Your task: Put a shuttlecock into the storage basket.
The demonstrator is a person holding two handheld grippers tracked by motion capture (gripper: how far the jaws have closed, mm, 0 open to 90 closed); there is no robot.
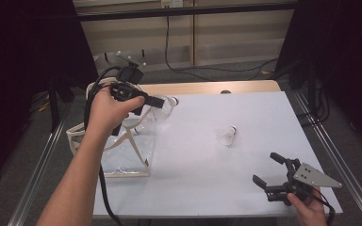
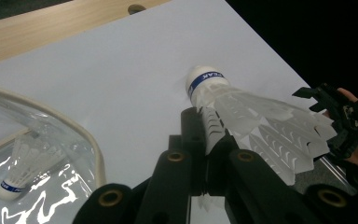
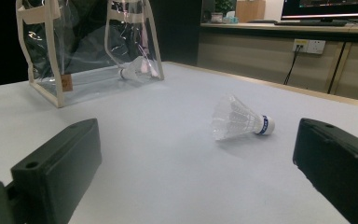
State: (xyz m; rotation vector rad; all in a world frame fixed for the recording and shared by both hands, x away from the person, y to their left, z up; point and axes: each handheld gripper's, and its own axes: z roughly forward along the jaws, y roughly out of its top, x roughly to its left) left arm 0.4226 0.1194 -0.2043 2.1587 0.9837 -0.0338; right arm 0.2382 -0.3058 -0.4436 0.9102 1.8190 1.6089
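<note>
The left gripper [image 1: 162, 101] is clamped on a white feathered shuttlecock [image 2: 256, 114] by its skirt — just above the clear plastic bag [image 1: 122, 155] below; it should lower gently before letting go. The right gripper [image 1: 269, 169] rests with jaws apart.

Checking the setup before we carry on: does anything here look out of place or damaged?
Nothing looks damaged. One shuttlecock lies on its side, loose on the white table, apart from the clear bag that already holds another. The left gripper pinches a third shuttlecock by its skirt.
</note>
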